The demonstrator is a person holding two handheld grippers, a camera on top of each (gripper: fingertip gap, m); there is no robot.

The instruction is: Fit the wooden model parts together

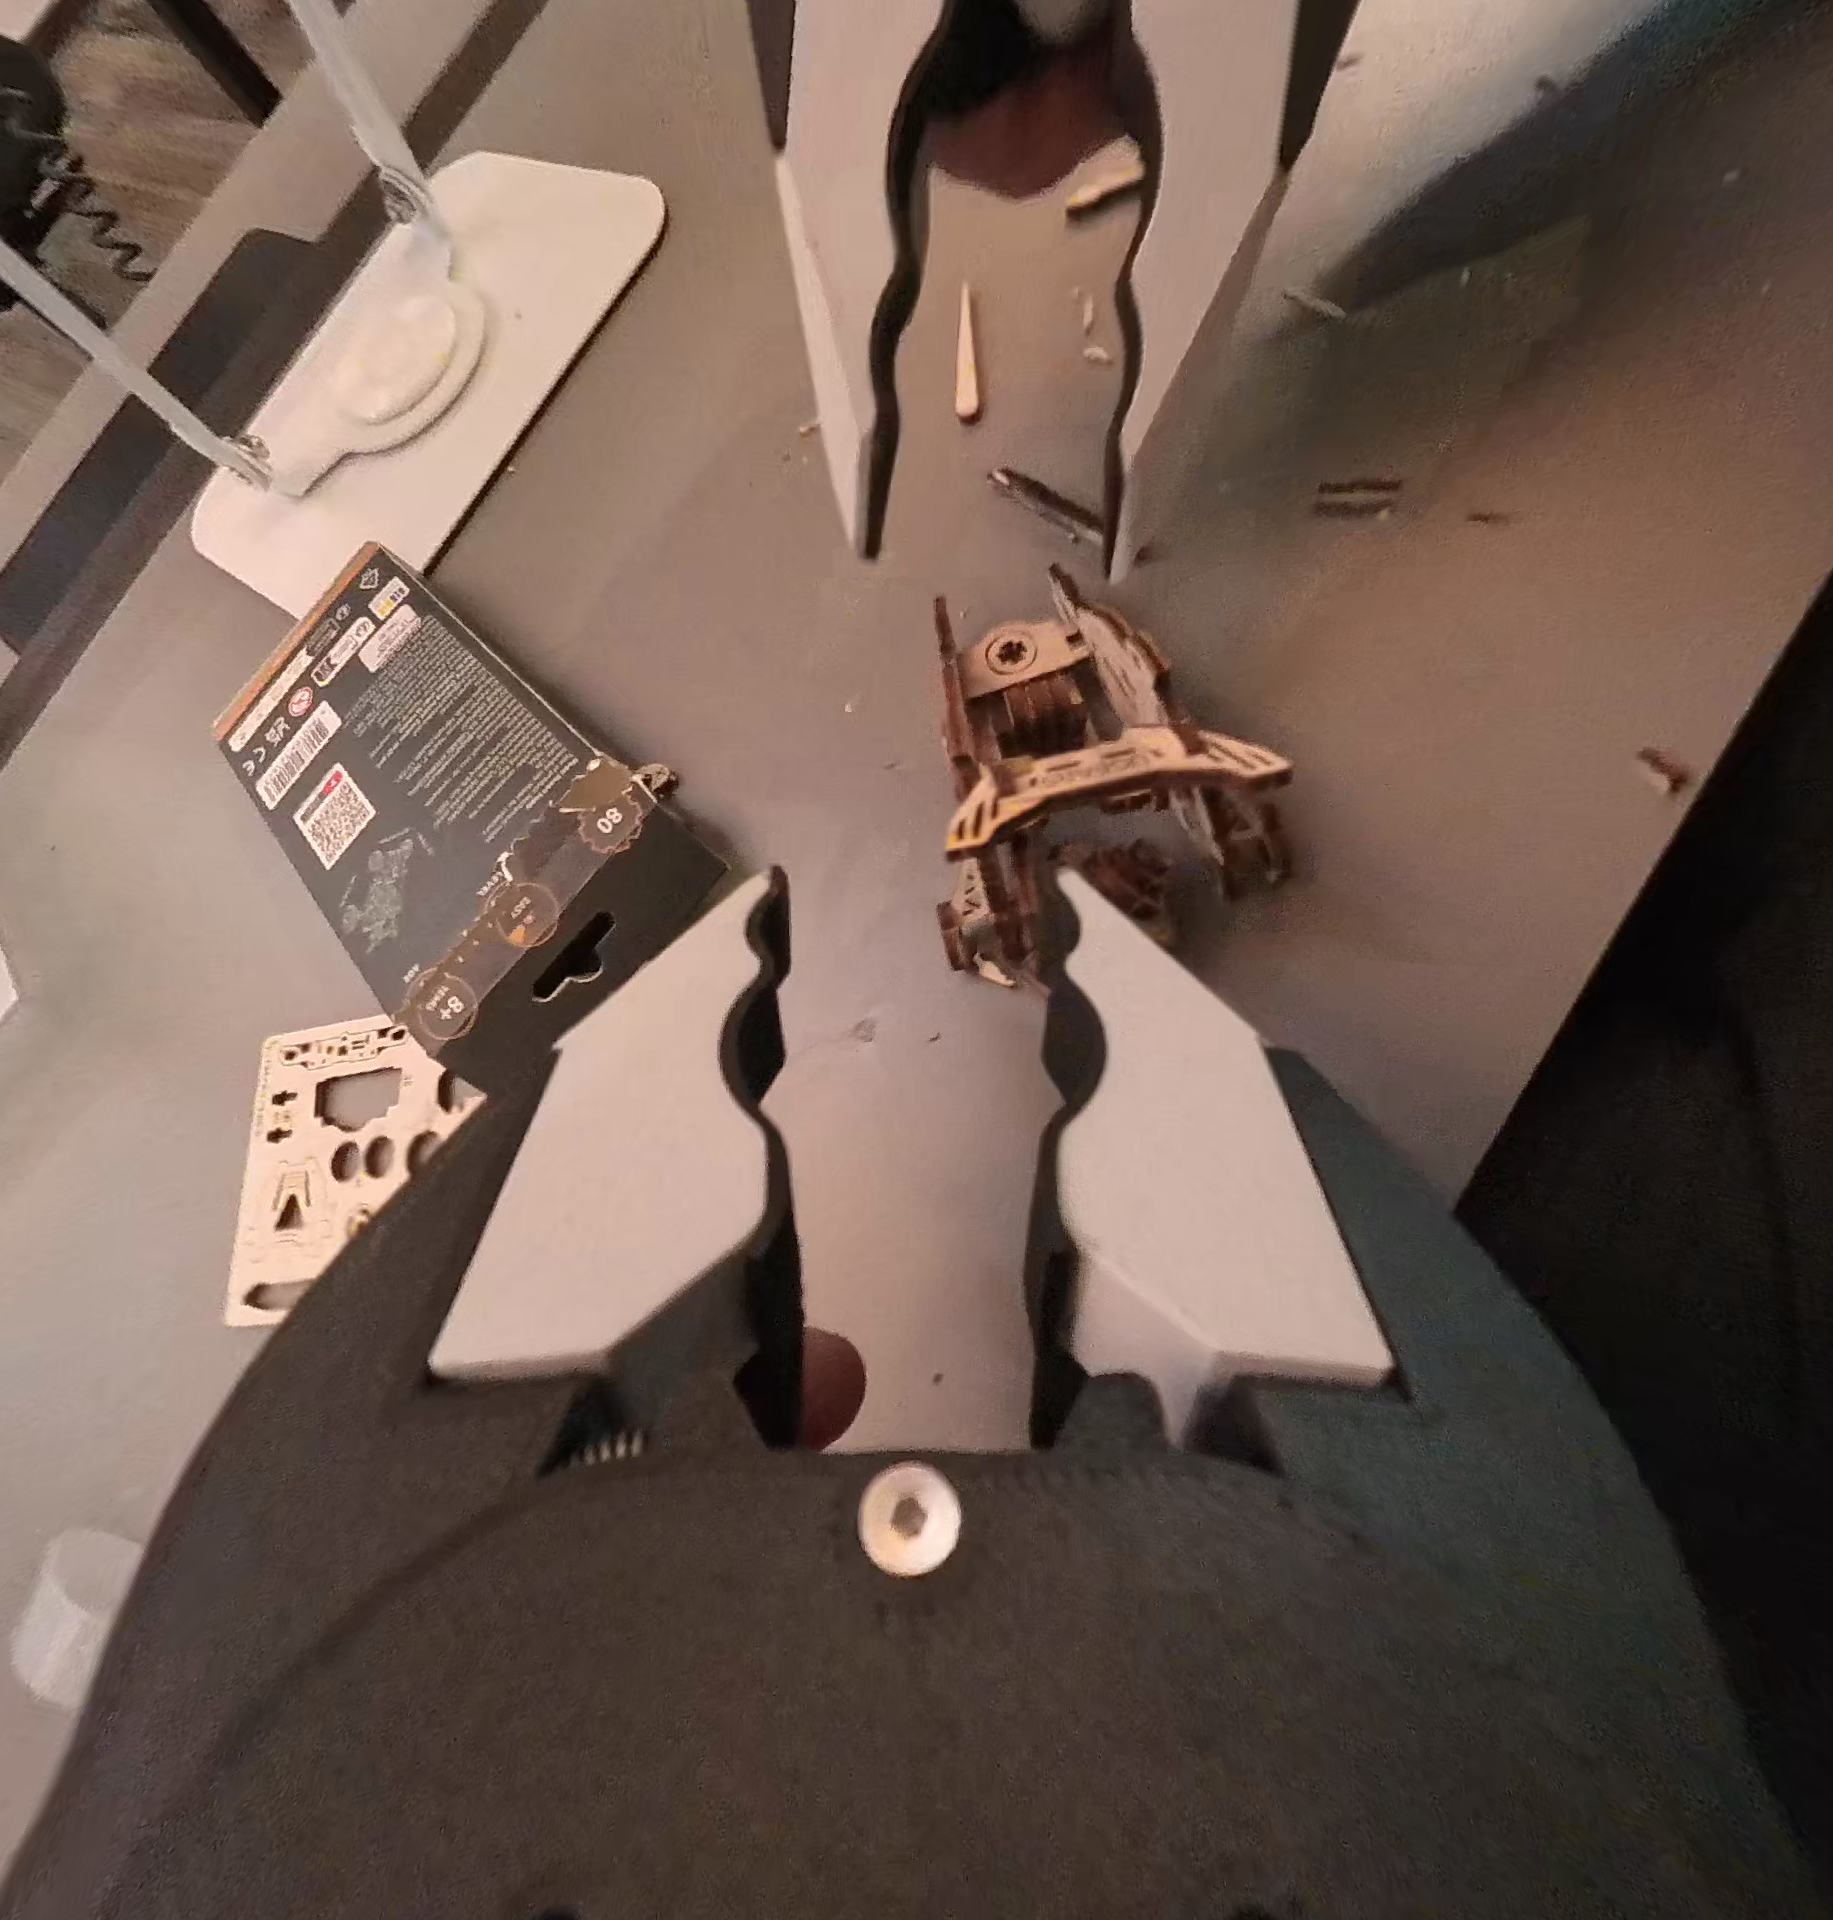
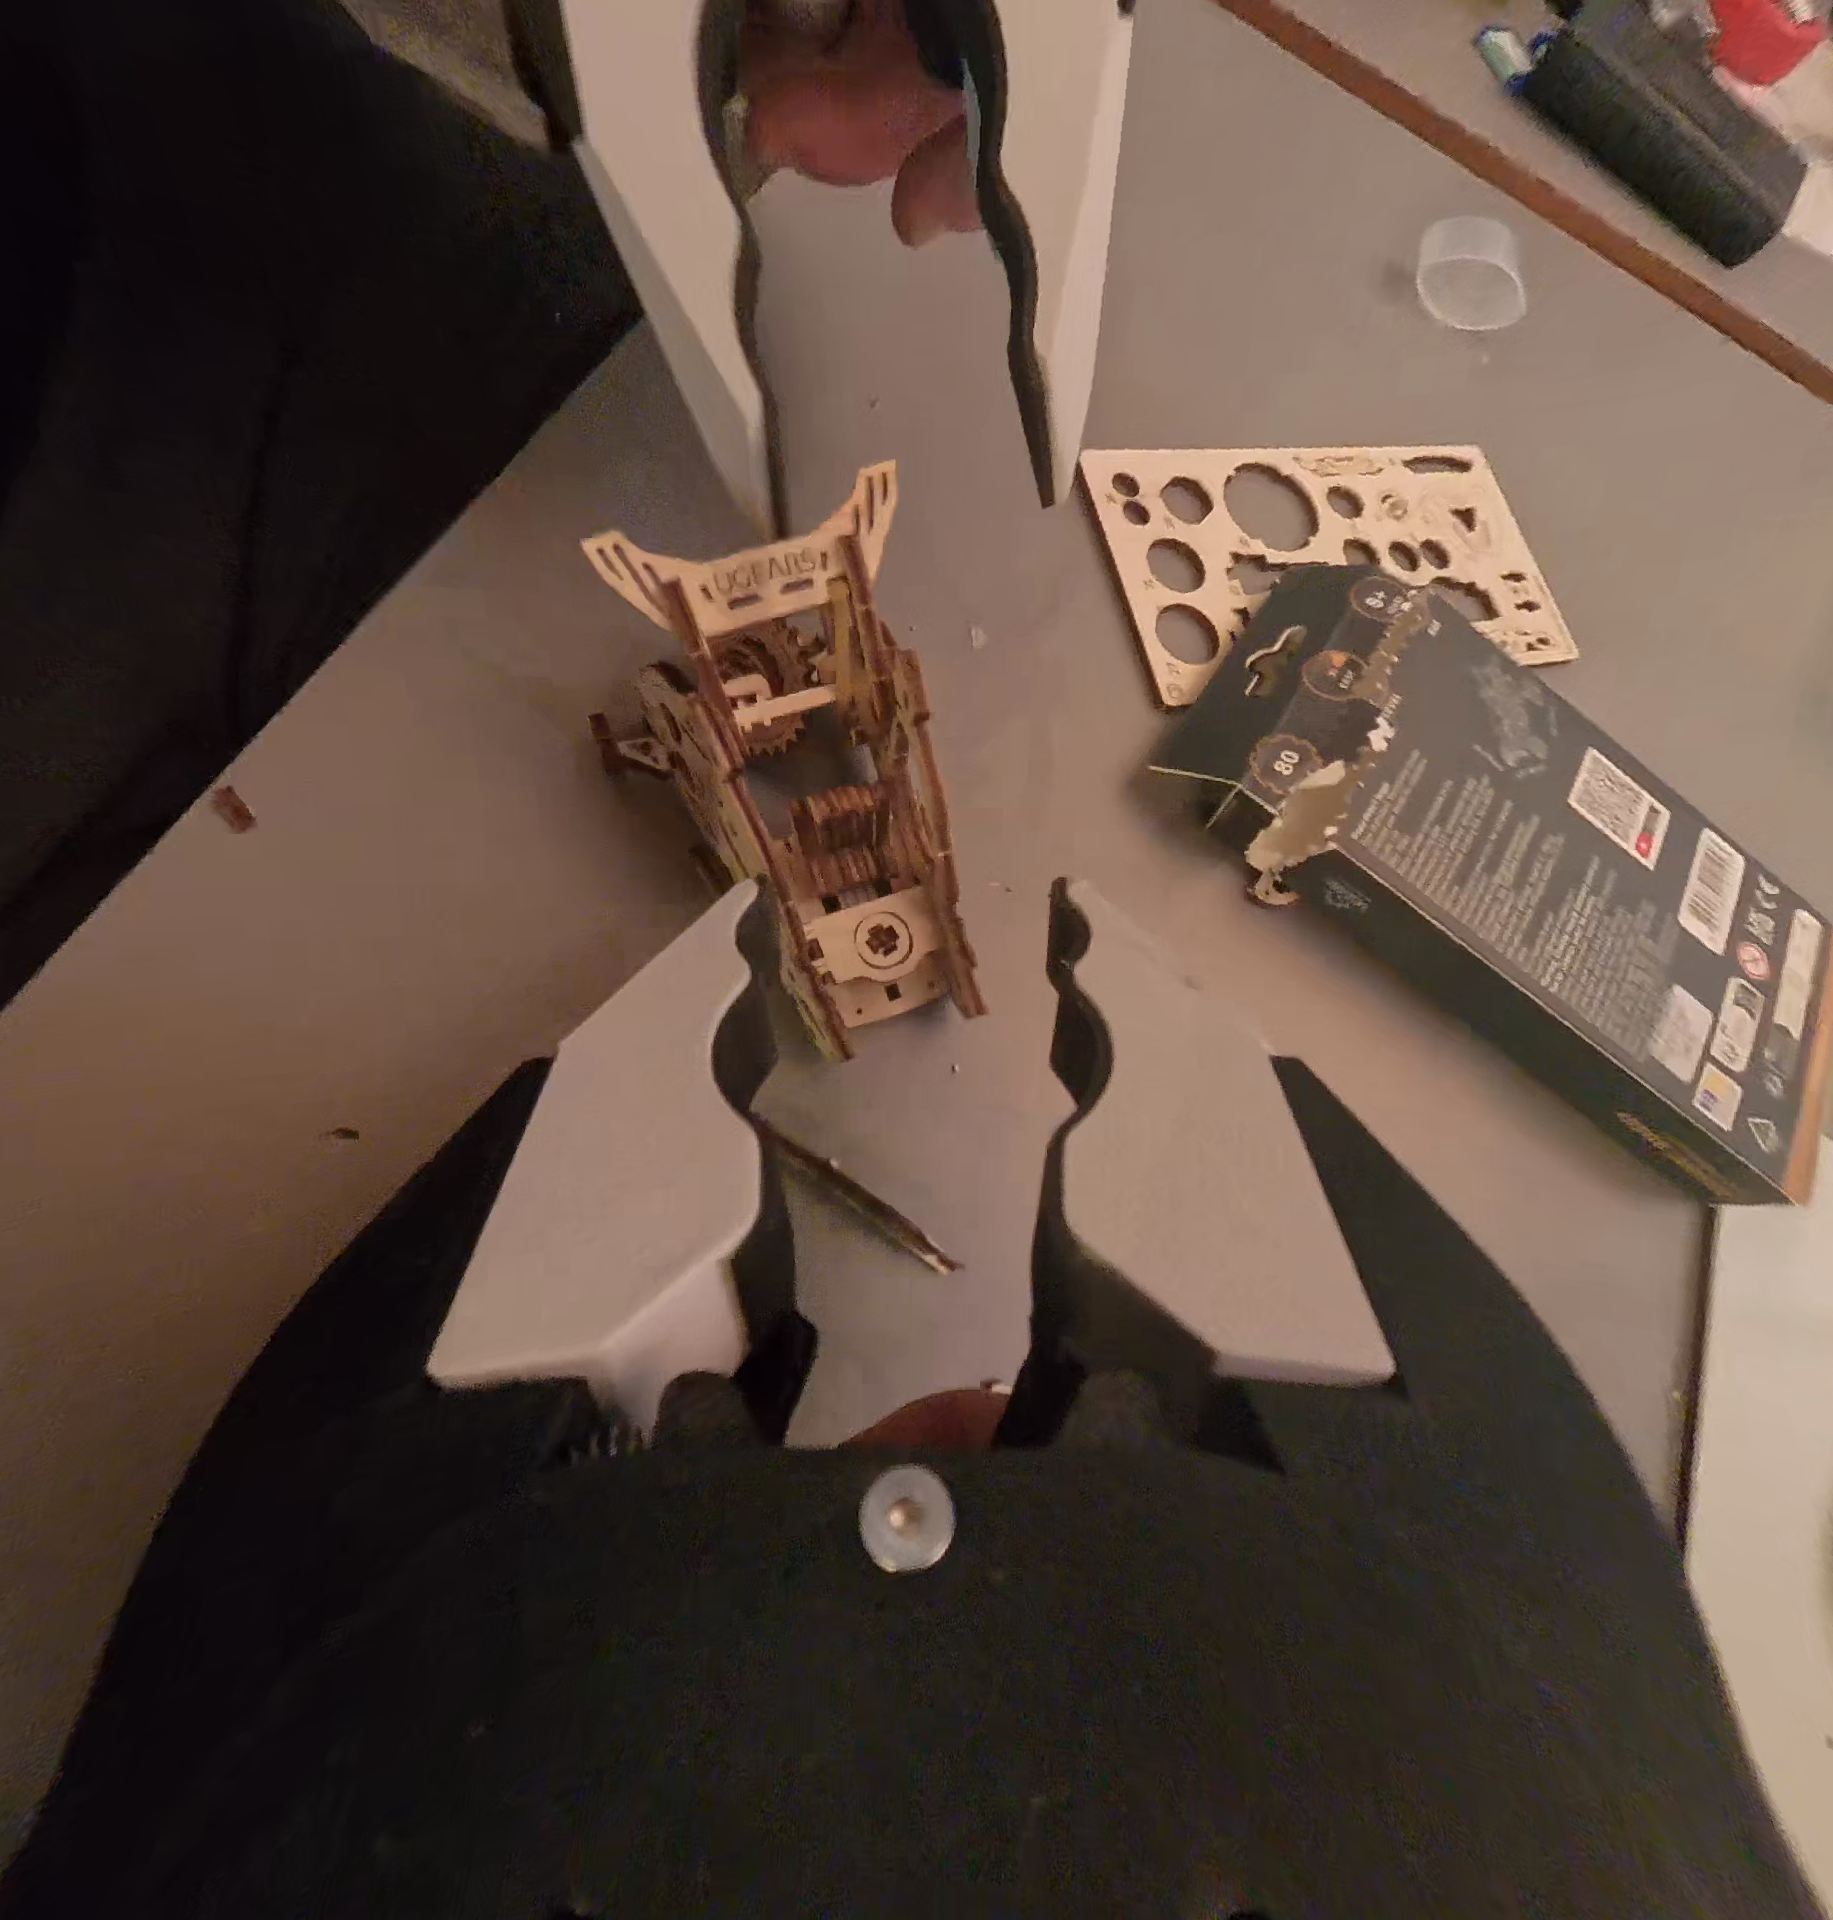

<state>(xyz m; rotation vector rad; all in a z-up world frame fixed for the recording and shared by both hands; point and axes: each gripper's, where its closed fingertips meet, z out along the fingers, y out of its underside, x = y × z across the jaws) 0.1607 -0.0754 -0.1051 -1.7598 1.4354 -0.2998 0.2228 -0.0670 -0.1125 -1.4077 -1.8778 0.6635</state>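
Observation:
A partly built wooden model (image 1: 1088, 779) with gears lies on its side on the grey table. It also shows in the right wrist view (image 2: 787, 769). My left gripper (image 1: 922, 904) is open and empty, its tips just short of the model. My right gripper (image 2: 901, 904) is open and empty, its left finger (image 2: 683, 997) right beside the model's end. The two grippers face each other across the model: the right gripper (image 1: 995, 551) shows at the top of the left wrist view, and the left gripper (image 2: 907, 499) at the top of the right wrist view.
A dark kit box (image 2: 1514, 862) and a punched-out wooden sheet (image 2: 1307, 540) lie beside the model. A white lamp base (image 1: 444, 312), a loose wooden stick (image 1: 969, 353), a dark sliver (image 2: 860, 1205) and a clear ring (image 2: 1471, 272) are on the table. The table edge (image 2: 299, 707) runs close behind the model. Some 7 centimetres of space lies between my two pairs of fingers. It is some 7 centimetres from my right tips to the dark sliver (image 2: 860, 1205). Look for it in the left wrist view (image 1: 1055, 496) too.

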